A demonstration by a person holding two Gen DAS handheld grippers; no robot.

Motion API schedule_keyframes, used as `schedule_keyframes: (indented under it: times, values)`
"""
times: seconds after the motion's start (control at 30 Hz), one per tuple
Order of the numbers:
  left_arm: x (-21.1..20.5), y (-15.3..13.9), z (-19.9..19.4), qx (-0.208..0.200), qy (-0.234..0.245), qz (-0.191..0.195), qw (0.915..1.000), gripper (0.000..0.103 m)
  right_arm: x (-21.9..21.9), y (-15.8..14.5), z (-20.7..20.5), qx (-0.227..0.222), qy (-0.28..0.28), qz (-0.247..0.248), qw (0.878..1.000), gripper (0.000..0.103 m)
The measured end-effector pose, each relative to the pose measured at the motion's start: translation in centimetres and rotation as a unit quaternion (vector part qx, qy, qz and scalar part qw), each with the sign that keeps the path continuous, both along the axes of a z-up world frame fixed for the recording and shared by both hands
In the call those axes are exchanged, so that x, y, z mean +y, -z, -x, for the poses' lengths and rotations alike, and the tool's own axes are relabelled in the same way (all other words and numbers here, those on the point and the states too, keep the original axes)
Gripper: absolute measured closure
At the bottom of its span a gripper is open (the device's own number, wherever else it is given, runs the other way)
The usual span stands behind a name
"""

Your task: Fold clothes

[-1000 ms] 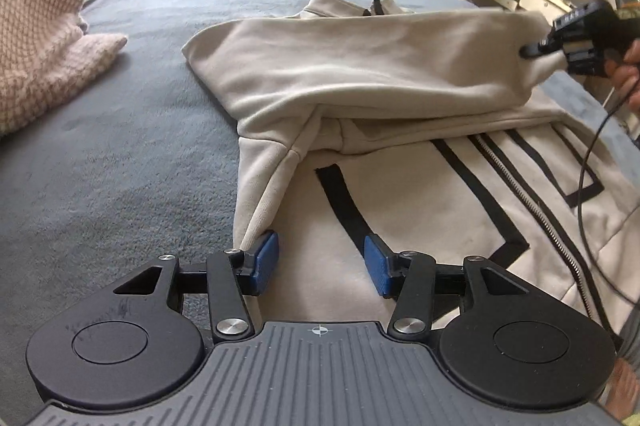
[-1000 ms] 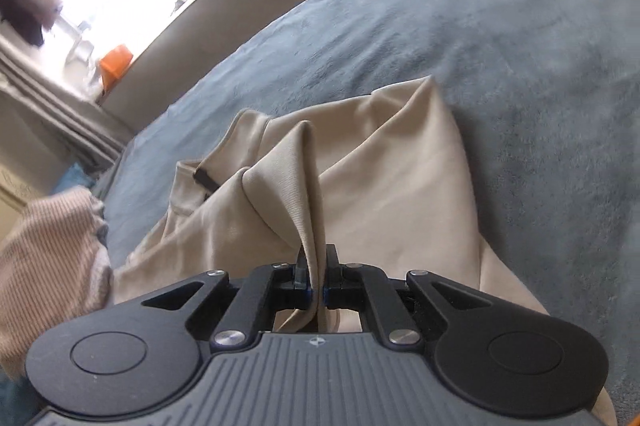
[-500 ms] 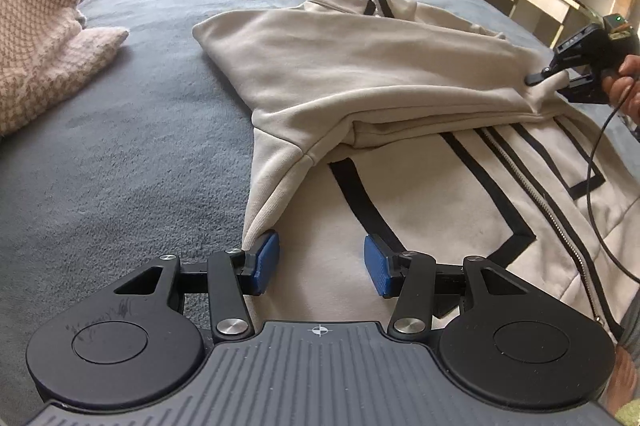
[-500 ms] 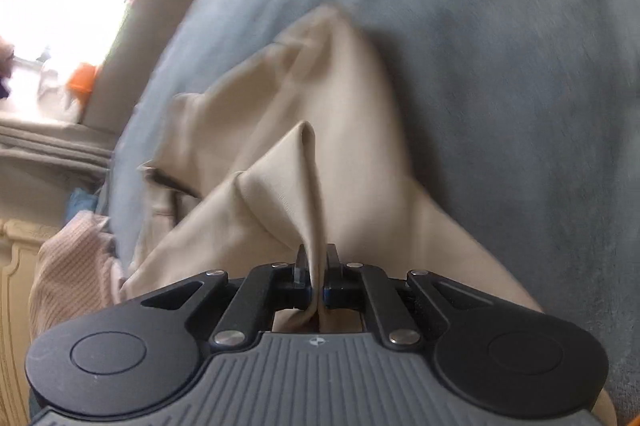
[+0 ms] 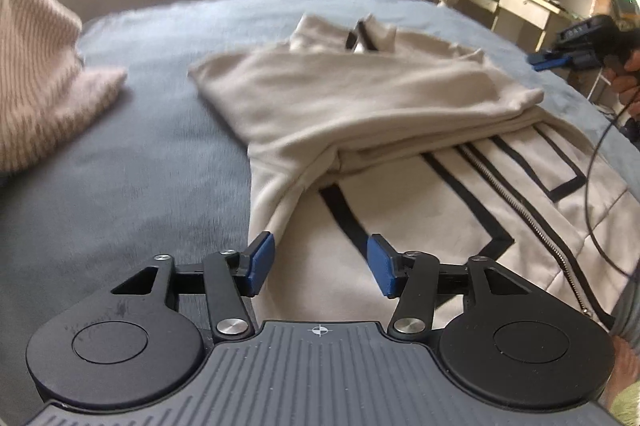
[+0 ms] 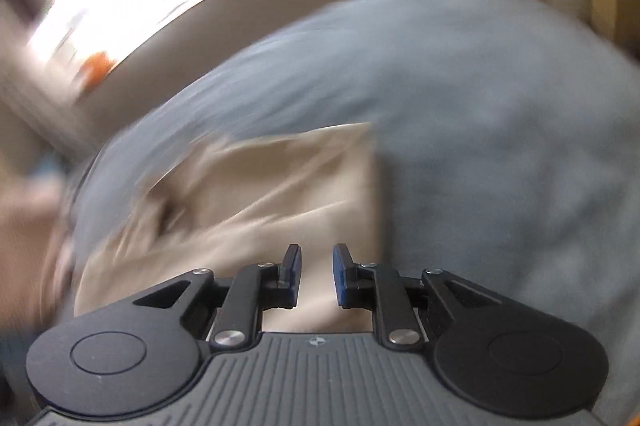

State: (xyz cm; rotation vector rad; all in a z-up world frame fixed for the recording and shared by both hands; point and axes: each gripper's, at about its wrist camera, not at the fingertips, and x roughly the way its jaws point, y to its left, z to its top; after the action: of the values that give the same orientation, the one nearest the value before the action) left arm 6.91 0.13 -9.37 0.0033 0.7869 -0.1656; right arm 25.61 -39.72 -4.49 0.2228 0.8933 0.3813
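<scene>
Lying across the centre and right of the left wrist frame, the beige jacket (image 5: 400,130) rests on the grey-blue bedcover (image 5: 140,166); its zip (image 5: 516,202) runs from the middle right down to the lower right corner, so the body's long axis goes from the collar (image 5: 360,34) at upper centre toward the lower right; one sleeve (image 5: 360,98) lies folded crosswise over the chest, its cuff end at the right of the frame. The left gripper (image 5: 318,268) sits at the bottom centre, jaws spread wide and holding nothing, with the jacket's near left edge running up between the two blue pads; it is plainly the nearer tool to that lower hem. The right gripper (image 5: 550,60) shows at the upper right edge of the same frame, lifted clear of the cloth and just beyond the cuff end; in its own blurred view (image 6: 316,276) its jaws stand parted with nothing between them and beige cloth lies below and ahead, toward the left of frame. A knitted pink garment (image 5: 44,78) is heaped at the far left, well apart. By my judgement any fold of the body would run across the zip line, and the hem end lies by the left tool; whether the other sleeve is tucked I cannot tell.
</scene>
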Motion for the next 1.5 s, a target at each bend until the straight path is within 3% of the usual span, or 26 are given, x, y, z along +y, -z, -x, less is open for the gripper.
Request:
schedule_keyframes:
  times: [0.07, 0.17, 0.3, 0.43, 0.47, 0.63, 0.67, 0.73, 0.8, 0.83, 0.93, 1.07, 1.1, 1.13, 1.17, 1.23, 1.5]
  values:
    - [-0.6, 0.1, -0.6, -0.008, 0.003, -0.03, 0.9995, 0.05, 5.3, -1.1, 1.7, -0.024, -0.106, 0.032, 0.994, 0.084]
    - [-1.5, 0.9, -1.4, -0.029, 0.004, -0.095, 0.9951, 0.051, 13.6, -1.6, 4.5, -0.076, -0.25, 0.1, 0.96, 0.084]
    - [-2.5, 1.9, -1.8, -0.06, 0.017, -0.167, 0.9839, 0.06, 22.2, 0.2, 9.1, -0.159, -0.385, 0.207, 0.885, 0.084]
    - [-3.0, 2.6, -1.8, -0.071, 0.036, -0.192, 0.9781, 0.061, 26.8, 2.8, 12.6, -0.231, -0.461, 0.281, 0.81, 0.084]
    - [-3.0, 2.7, -1.8, -0.075, 0.036, -0.195, 0.9772, 0.061, 27.4, 3.5, 13.0, -0.245, -0.465, 0.295, 0.798, 0.084]
    - [-3.0, 3.1, -1.8, -0.095, 0.04, -0.208, 0.9726, 0.061, 29.0, 4.6, 13.9, -0.274, -0.465, 0.313, 0.781, 0.084]
    - [-3.0, 3.2, -1.8, -0.099, 0.04, -0.211, 0.9716, 0.065, 29.0, 4.6, 14.3, -0.278, -0.469, 0.315, 0.777, 0.084]
    - [-3.0, 3.3, -1.9, -0.107, 0.041, -0.216, 0.9696, 0.082, 29.2, 4.8, 14.7, -0.285, -0.473, 0.322, 0.769, 0.085]
    - [-3.0, 3.5, -1.9, -0.115, 0.043, -0.221, 0.9674, 0.09, 29.4, 5.0, 14.6, -0.284, -0.473, 0.323, 0.769, 0.086]
    - [-3.0, 3.6, -1.9, -0.119, 0.043, -0.224, 0.9663, 0.091, 29.3, 4.8, 14.3, -0.277, -0.47, 0.319, 0.775, 0.086]
    - [-2.8, 3.8, -1.8, -0.129, 0.045, -0.228, 0.964, 0.092, 28.7, 3.0, 12.3, -0.236, -0.448, 0.273, 0.818, 0.086]
    - [-2.0, 4.1, -1.8, -0.12, 0.036, -0.2, 0.9718, 0.093, 28.5, -0.5, 6.0, -0.126, -0.395, 0.145, 0.898, 0.084]
    - [-1.9, 4.2, -2.0, -0.119, 0.033, -0.192, 0.9735, 0.093, 28.5, -1.4, 4.3, -0.097, -0.379, 0.112, 0.913, 0.084]
    - [-1.9, 4.2, -2.1, -0.118, 0.03, -0.185, 0.9752, 0.093, 29.4, -1.9, 2.8, -0.08, -0.374, 0.098, 0.919, 0.081]
    - [-1.8, 4.2, -2.3, -0.118, 0.027, -0.178, 0.9766, 0.093, 30.5, -2.3, 1.2, -0.065, -0.37, 0.088, 0.923, 0.076]
    - [-1.7, 4.2, -2.2, -0.118, 0.023, -0.168, 0.9783, 0.093, 33.5, -2.4, -0.6, -0.077, -0.365, 0.111, 0.921, 0.062]
    - [-1.3, 4.6, -1.6, -0.12, 0.02, -0.139, 0.9828, 0.093, 45.4, 1.7, -3.6, -0.075, -0.423, 0.219, 0.876, 0.062]
